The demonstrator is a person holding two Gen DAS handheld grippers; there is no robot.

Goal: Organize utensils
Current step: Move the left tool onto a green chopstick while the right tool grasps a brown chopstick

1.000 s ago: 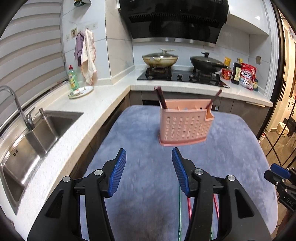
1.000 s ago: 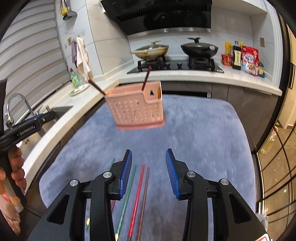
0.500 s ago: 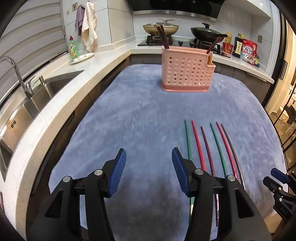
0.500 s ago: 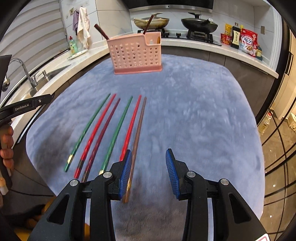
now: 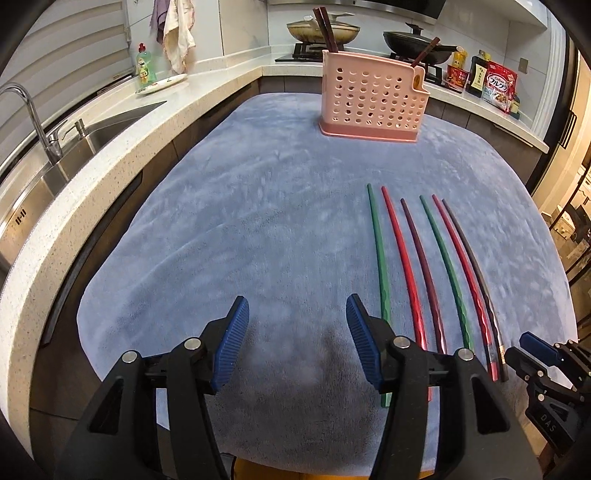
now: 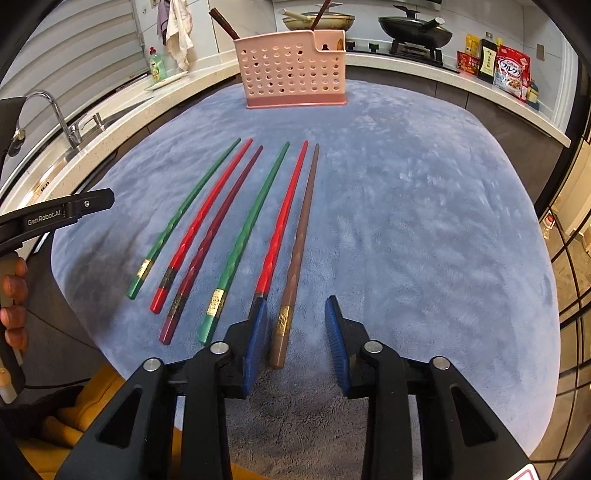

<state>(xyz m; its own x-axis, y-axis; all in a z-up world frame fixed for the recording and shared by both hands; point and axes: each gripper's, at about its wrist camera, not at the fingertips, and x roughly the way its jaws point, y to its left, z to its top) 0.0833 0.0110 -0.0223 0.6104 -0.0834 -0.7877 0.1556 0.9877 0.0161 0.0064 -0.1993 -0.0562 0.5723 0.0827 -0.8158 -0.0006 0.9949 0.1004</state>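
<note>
now: we are closing the right gripper (image 6: 295, 332) around the brown chopstick (image 6: 295, 254), not pinching yet | change: we have come down from the basket (image 6: 291, 70) | left gripper (image 5: 295, 339): spread, empty

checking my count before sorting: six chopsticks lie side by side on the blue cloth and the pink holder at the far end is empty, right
Not quite. The six chopsticks do lie side by side on the blue cloth, but the pink holder is not empty: dark chopstick ends stick out of its top, as the right wrist view shows.
</note>
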